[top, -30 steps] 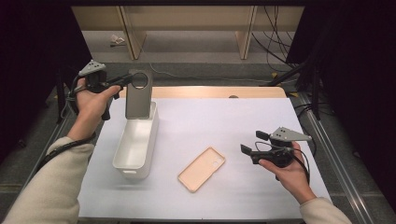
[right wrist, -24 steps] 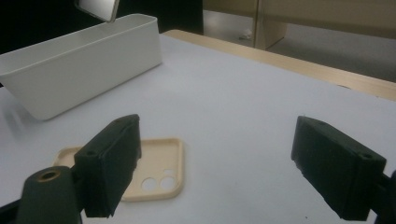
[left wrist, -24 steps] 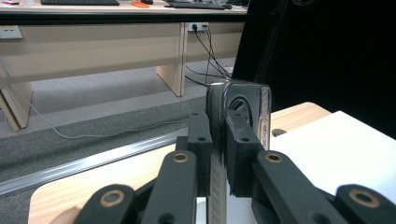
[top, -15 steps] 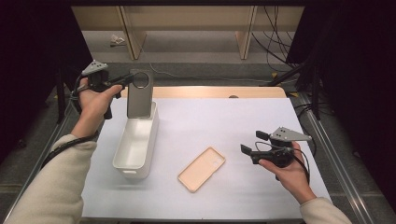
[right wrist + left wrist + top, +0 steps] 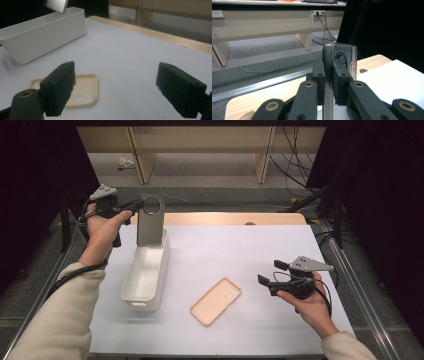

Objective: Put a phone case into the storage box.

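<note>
My left gripper is shut on a grey phone with a ring on its back. It holds the phone upright over the far end of a white bin. In the left gripper view both pads clamp the phone's edge. A beige phone case lies open side up on the white mat, between the bin and my right gripper. The right gripper is open with nothing between its jaws and points toward the case and the bin. The phone's lower corner hangs above the bin's rim.
The white mat covers a wooden table whose edge runs along the far side. Metal rails border the table at left and right. Desk legs and cables stand on the floor beyond.
</note>
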Action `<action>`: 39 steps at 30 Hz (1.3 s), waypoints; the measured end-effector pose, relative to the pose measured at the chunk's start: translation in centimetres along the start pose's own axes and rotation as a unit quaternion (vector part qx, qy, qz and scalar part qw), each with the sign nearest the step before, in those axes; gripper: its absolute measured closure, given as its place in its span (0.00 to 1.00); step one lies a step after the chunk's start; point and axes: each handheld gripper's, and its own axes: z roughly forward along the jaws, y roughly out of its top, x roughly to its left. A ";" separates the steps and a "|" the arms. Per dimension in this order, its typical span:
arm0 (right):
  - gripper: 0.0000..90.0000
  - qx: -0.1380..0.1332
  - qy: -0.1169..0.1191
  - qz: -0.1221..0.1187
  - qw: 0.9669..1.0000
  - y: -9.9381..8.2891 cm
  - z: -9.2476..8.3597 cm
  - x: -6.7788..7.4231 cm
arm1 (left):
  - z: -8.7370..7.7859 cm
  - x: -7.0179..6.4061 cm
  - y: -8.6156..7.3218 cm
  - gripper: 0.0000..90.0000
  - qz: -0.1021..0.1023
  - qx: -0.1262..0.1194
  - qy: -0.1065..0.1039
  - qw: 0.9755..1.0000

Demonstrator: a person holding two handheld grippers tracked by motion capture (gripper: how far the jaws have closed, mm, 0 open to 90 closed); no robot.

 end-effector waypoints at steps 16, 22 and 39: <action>0.19 0.000 0.001 0.001 1.000 0.0 0.0 -0.1 | 0.6 0.1 -0.2 0.91 0.000 0.000 -0.001 1.000; 0.19 0.000 0.001 0.001 1.000 0.0 0.0 -0.1 | 0.9 0.4 -0.4 0.91 -0.002 0.000 0.003 1.000; 0.19 0.000 0.001 0.002 1.000 -0.1 0.1 -0.1 | 1.6 0.9 -1.0 0.91 -0.003 0.002 0.003 1.000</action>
